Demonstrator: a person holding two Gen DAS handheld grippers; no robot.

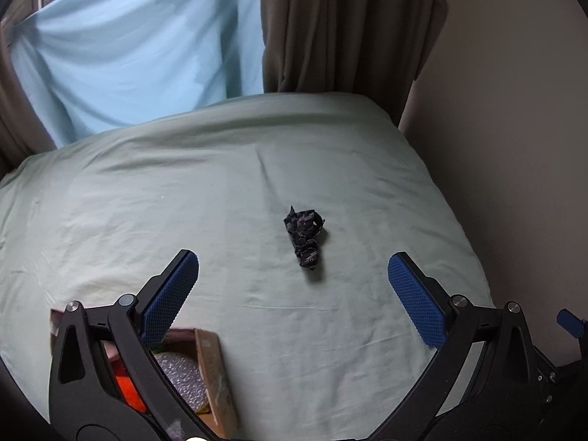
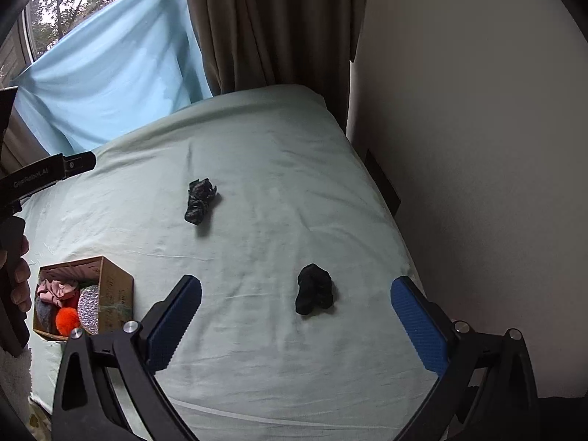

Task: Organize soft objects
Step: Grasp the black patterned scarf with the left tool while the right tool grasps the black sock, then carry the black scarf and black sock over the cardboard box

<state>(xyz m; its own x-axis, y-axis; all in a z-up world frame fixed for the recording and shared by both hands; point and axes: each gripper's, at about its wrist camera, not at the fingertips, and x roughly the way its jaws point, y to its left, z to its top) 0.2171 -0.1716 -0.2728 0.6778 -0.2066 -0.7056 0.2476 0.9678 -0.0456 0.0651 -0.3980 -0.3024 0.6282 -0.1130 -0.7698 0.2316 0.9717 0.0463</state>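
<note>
A crumpled dark patterned cloth (image 1: 304,236) lies on the pale green bed sheet (image 1: 147,202), just beyond and between the blue pads of my open left gripper (image 1: 293,266). The right wrist view shows the same cloth (image 2: 200,201) farther off and a plain black crumpled cloth (image 2: 314,289) lying between the spread fingers of my open right gripper (image 2: 296,290). A cardboard box (image 2: 110,286) at the left holds pink fabric, an orange pom-pom and a silver glittery piece. The same box (image 1: 209,367) sits under my left finger. Neither gripper holds anything.
The left gripper's body (image 2: 44,174) and a hand (image 2: 20,279) show at the left edge of the right wrist view. A light blue sheet (image 1: 139,47) hangs over the window, brown curtains (image 1: 349,25) beside it. A beige wall (image 2: 477,147) borders the bed on the right.
</note>
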